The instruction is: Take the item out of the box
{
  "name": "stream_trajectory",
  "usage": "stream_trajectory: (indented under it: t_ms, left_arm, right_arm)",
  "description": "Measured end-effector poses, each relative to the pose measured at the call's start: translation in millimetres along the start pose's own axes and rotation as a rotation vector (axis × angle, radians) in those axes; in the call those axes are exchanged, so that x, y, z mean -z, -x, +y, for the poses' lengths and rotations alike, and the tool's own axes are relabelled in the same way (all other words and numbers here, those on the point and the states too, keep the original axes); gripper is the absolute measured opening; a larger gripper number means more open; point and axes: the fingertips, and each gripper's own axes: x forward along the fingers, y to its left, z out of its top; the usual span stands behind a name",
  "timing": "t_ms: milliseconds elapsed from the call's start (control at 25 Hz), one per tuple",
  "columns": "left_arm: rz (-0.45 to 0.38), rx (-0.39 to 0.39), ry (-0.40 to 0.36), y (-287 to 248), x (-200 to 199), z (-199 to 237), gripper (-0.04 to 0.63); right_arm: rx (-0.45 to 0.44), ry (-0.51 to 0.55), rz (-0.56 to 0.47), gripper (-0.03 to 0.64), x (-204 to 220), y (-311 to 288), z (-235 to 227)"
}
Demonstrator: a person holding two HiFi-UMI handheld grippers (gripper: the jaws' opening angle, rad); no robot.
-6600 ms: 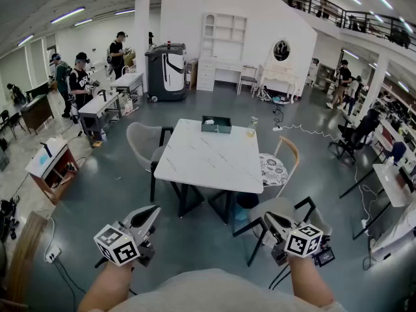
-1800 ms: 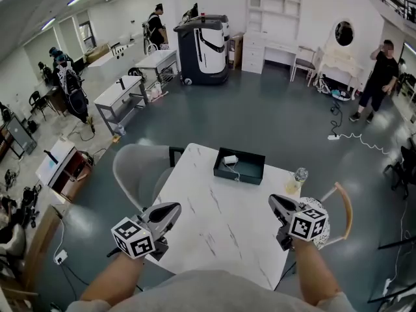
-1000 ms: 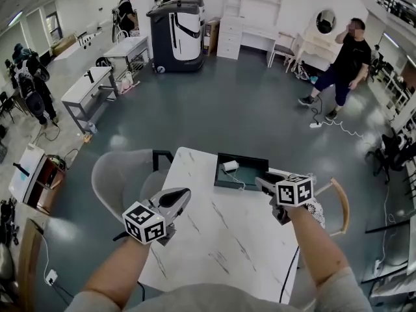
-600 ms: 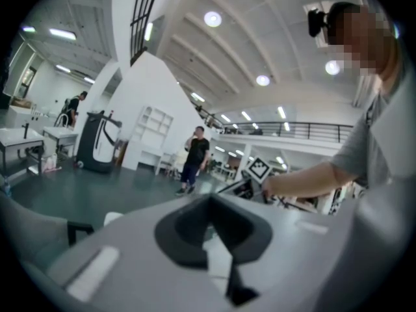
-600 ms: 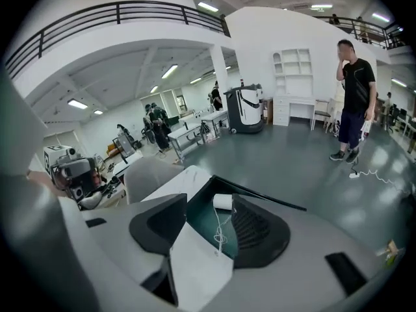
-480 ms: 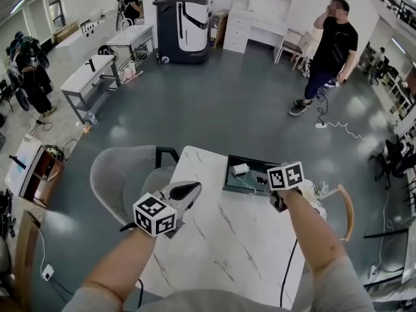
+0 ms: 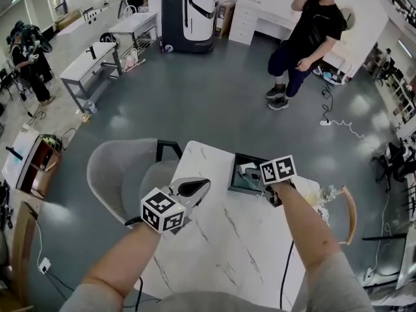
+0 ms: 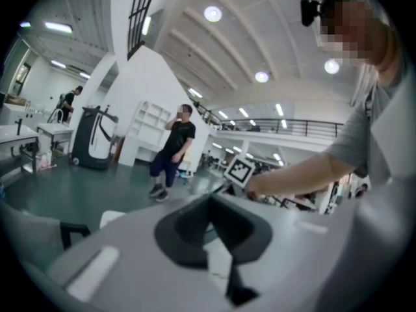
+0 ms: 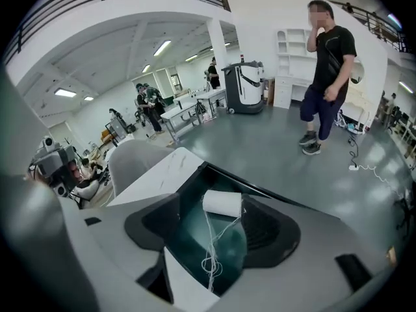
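The white spool of thread (image 9: 222, 203) lies on its side in the dark open-topped box (image 9: 190, 233), with loose white strands trailing off it across the box floor. My right gripper (image 9: 214, 236) hangs over that box with its jaws spread wide, and the spool shows in the gap between them. My left gripper (image 7: 194, 188) is well left of the box, over the white marble table (image 7: 218, 239), its jaws drawn together on nothing. The box sits near the table's far edge. Left of the box stands a grey upholstered chair (image 7: 117, 174). Beyond the box, a person in black (image 7: 305, 31) stands on the grey floor.
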Motion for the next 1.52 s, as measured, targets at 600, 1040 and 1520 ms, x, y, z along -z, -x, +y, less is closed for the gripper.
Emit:
stream_trajectory:
  t_ms: [600, 1040, 1520]
  left_arm:
    - [0.016, 0.029, 0.021, -17.9, 21.2, 14.9, 0.003]
    - [0.012, 0.042, 0.053, -19.9, 32.8, 20.5, 0.003]
    - [0.010, 0.043, 0.085, -5.6, 44.2, 23.4, 0.005]
  right_arm:
    - [0.067, 0.005, 0.110, 0.285, 9.6, -50.2, -19.8]
    - [0.098, -0.006, 0.156, 0.293, 22.3, -71.2, -22.7]
    - [0.120, -0.039, 0.148, 0.290, 23.8, -70.9, -25.4]
